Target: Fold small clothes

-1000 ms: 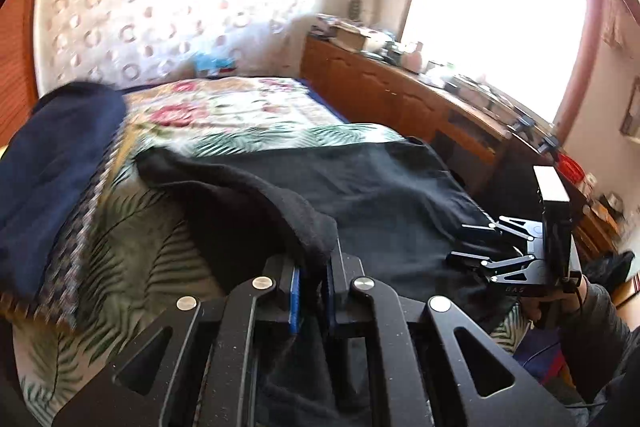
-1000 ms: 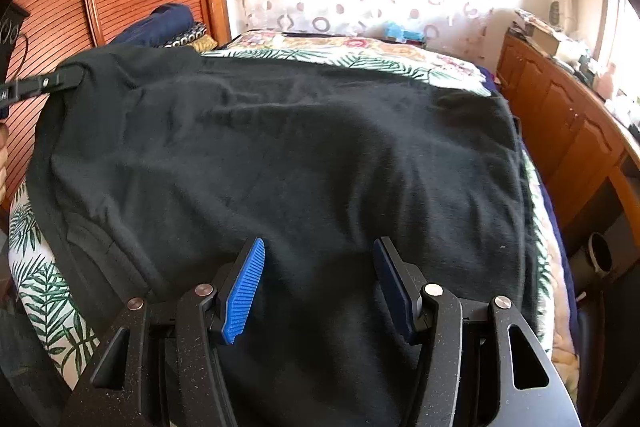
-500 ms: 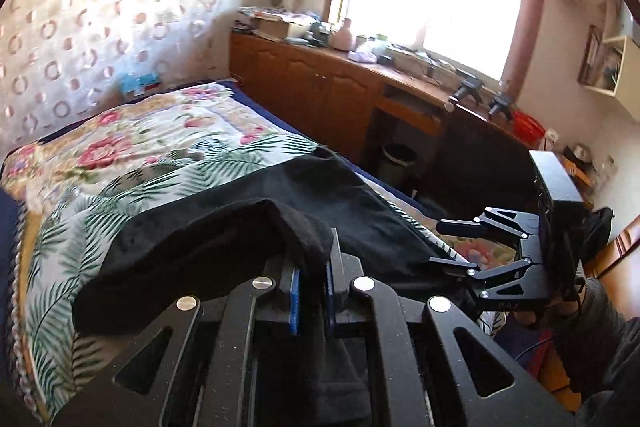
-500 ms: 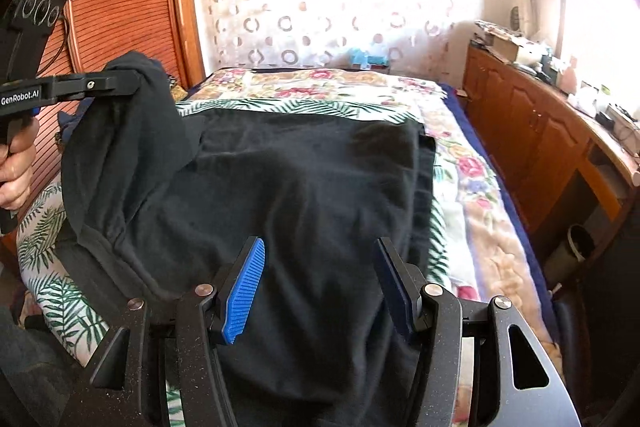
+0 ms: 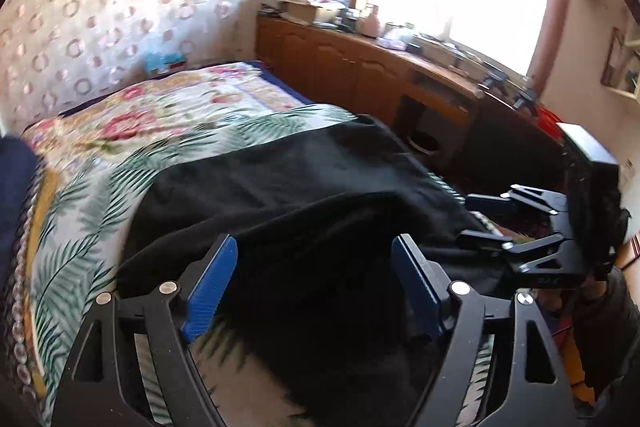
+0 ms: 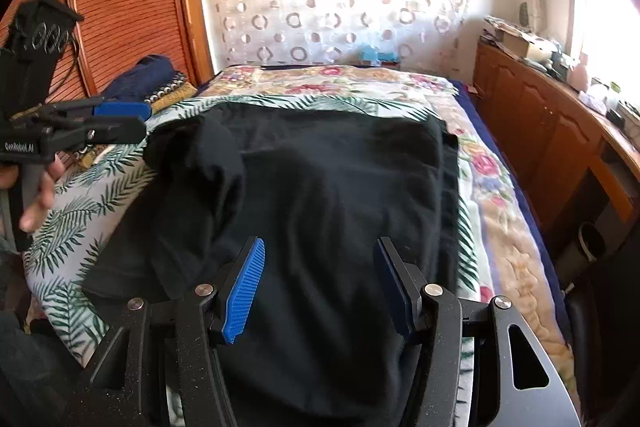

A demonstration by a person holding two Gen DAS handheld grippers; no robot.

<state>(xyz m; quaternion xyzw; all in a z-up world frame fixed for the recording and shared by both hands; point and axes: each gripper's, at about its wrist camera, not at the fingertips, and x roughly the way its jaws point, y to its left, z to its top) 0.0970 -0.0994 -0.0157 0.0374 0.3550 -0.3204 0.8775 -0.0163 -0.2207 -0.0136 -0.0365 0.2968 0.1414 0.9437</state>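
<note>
Black garment (image 6: 320, 187): lay spread on the floral bedspread (image 6: 492, 187), one side folded over, below and ahead of both grippers. Left gripper (image 5: 314, 279): jaws just opened wide, nothing between them. Right gripper (image 6: 320, 279): half open, empty, above the cloth.

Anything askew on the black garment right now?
Yes. On the black fleece garment spread over the floral bedspread, a bunched flap at its far-left corner lies crumpled, not flat. The left gripper has just been opening; nothing sits between its fingers.
</note>
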